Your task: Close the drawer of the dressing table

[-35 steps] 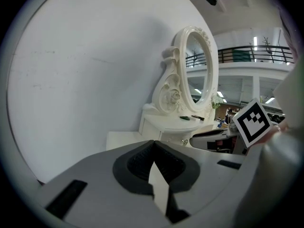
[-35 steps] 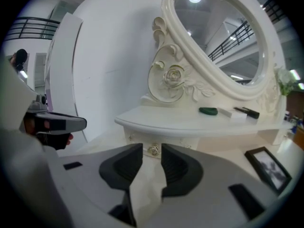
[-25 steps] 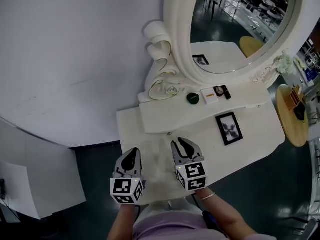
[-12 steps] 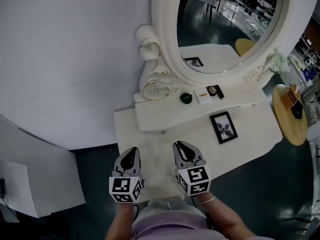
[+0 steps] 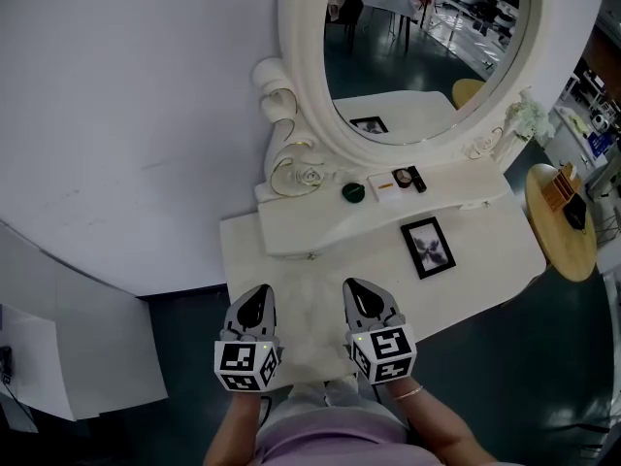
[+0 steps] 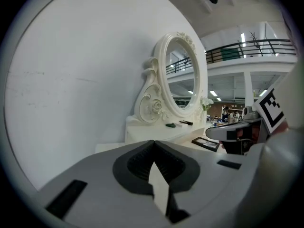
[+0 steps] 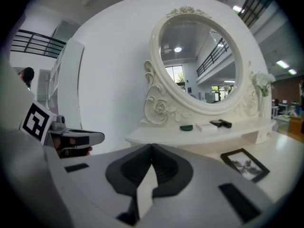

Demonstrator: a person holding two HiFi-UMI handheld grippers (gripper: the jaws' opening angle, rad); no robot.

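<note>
Before the dressing table, left gripper and right gripper, jaws clenched empty, right's only just.

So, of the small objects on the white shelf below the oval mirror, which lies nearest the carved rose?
The round dark-green dish; the white box and black item lie further right.

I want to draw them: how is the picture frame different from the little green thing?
The picture frame is black and rectangular; the green thing is round. The frame lies on the lower tabletop; the green thing sits on the raised shelf below the mirror. The frame is bigger. Both rest on the white dressing table.
</note>
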